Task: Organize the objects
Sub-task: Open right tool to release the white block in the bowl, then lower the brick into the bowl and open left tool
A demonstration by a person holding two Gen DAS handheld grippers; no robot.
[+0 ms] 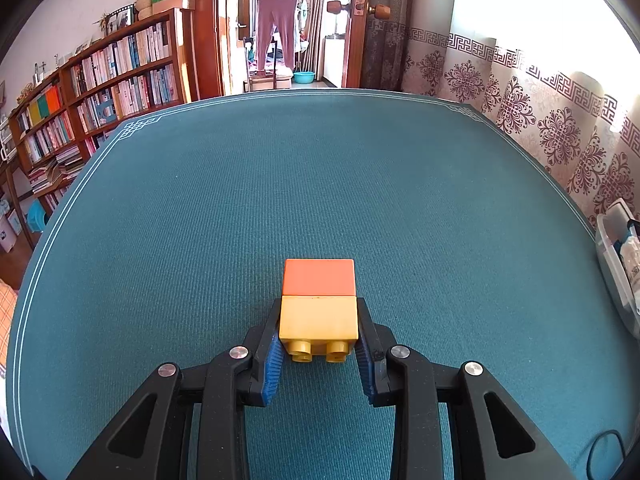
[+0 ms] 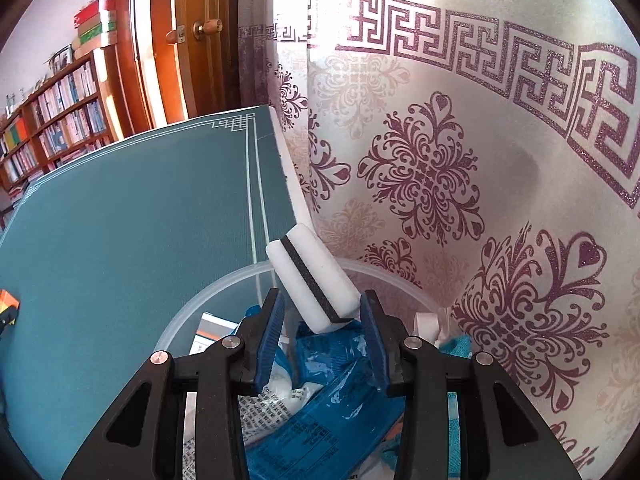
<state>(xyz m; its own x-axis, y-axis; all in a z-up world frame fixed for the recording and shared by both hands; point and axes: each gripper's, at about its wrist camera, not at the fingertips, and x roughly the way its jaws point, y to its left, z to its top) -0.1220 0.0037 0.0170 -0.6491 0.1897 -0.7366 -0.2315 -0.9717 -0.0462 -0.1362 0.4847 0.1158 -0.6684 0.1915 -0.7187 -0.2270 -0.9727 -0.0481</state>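
- The left gripper [image 1: 319, 322] pinched the yellow brick [image 1: 318, 322], joined to the orange brick [image 1: 319, 277], above the table [image 1: 280, 184], not yet binned.
- The right gripper [image 2: 322, 318] pinched a white sponge [image 2: 312, 284] over the half-filled clear bin [image 2: 188, 312].

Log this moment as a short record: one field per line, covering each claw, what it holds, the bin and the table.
left claw: shut on the yellow block
block stack: orange block joined to the far end of the yellow block, studs facing the camera
right claw: holds a white sponge with a black stripe, tilted, over the bin
clear bin: at the table's edge by the curtain, holding blue packets
table: covered by a teal mat
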